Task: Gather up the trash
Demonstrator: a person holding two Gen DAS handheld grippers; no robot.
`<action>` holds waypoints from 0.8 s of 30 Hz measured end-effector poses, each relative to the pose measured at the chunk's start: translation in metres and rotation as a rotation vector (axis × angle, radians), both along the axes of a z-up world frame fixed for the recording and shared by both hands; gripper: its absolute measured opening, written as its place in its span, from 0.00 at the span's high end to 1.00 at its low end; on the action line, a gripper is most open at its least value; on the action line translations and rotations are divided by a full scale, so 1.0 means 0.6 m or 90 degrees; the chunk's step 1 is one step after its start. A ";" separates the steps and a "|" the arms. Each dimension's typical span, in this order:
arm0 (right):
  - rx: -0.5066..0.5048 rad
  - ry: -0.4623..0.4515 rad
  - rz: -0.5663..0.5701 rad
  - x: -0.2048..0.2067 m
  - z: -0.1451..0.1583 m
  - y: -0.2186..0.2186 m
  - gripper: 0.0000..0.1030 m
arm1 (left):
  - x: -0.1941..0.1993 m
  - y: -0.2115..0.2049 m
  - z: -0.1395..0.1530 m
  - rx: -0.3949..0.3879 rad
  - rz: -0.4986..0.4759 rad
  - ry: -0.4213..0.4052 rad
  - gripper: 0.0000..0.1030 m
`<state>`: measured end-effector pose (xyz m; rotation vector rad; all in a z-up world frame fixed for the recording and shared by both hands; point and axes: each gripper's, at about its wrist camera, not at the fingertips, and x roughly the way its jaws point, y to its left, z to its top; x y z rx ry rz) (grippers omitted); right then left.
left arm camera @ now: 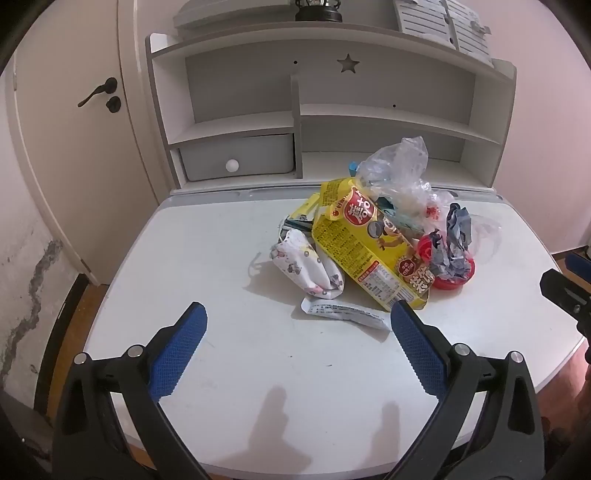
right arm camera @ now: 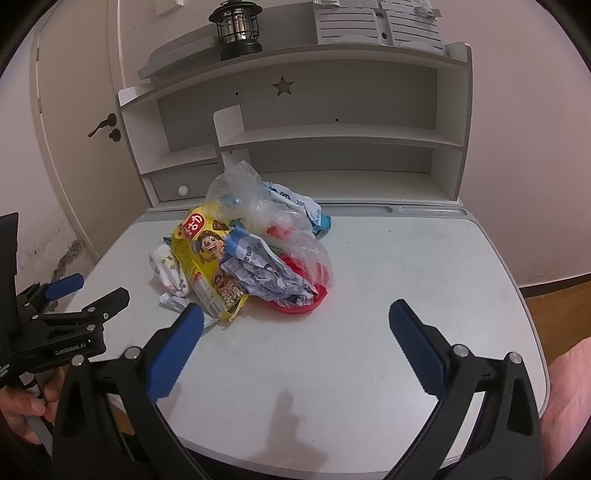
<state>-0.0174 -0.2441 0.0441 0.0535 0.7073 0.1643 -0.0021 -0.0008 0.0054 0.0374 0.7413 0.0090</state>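
White desk (left arm camera: pixel 221 258) under shelves (left arm camera: pixel 236 127), trash heaped toward far right.

Both grippers, left gripper (left arm camera: pixel 298 345) and right gripper (right arm camera: pixel 295 345), spread wide, holding nothing, hovering near side. Best to start at loose edge pieces: white slip (left arm camera: pixel 343 312), then yellow packet (left arm camera: pixel 369 251); pinching low, avoiding clear bag (right arm camera: pixel 258 206) sliding off red lid (right arm camera: pixel 303 301).

1. A white desk (right arm camera: pixel 406 266) with rounded corners stands against a pale wall (right arm camera: pixel 524 147).
2. A white shelf unit (right arm camera: pixel 332 133) sits at the desk's back edge, with a star cut-out (right arm camera: pixel 283 85) and a small drawer (left arm camera: pixel 236 157).
3. A black lantern (right arm camera: pixel 236 27) stands on top of the shelf unit.
4. A white door (left arm camera: pixel 74 147) with a dark handle (left arm camera: pixel 98 92) is at the left.
5. The floor (right arm camera: pixel 554 306) is wood.
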 end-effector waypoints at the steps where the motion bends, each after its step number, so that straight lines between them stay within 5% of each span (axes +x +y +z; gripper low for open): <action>1: -0.001 0.000 -0.001 0.000 0.001 0.002 0.06 | 0.000 0.000 -0.001 0.001 0.000 -0.001 0.06; 24: 0.002 -0.002 0.002 -0.001 0.003 0.001 0.06 | 0.001 0.000 0.000 0.006 0.000 -0.001 0.06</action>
